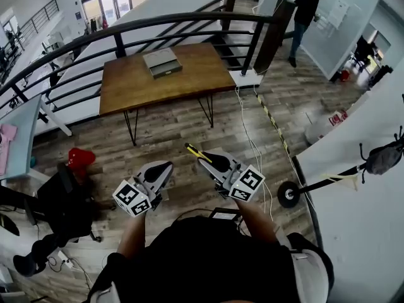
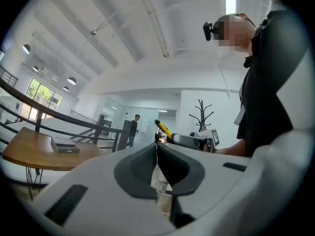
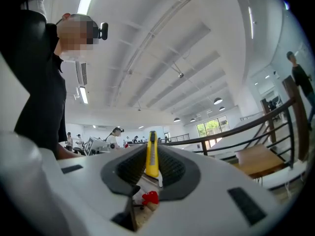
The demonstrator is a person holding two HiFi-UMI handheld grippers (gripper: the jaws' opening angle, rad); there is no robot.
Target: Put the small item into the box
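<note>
My right gripper (image 1: pixel 211 160) is shut on a yellow utility knife (image 1: pixel 197 152), which sticks out past its jaw tips toward the table. In the right gripper view the yellow utility knife (image 3: pixel 151 160) stands upright between the dark pads. My left gripper (image 1: pixel 165 166) is held beside it, shut with nothing between its jaws (image 2: pixel 156 146). Both are raised at waist height over the wood floor. The grey box (image 1: pixel 162 62) lies flat on the brown wooden table (image 1: pixel 126 84), well ahead of both grippers, and it shows small in the left gripper view as the grey box (image 2: pixel 64 145).
A black curved railing (image 1: pixel 120 40) runs behind the table. A dark chair with a red item (image 1: pixel 81 158) stands at the left. Cables (image 1: pixel 252 147) trail over the floor at the right, beside a white partition and a coat stand (image 1: pixel 379 160). A person (image 1: pixel 306 11) stands far back.
</note>
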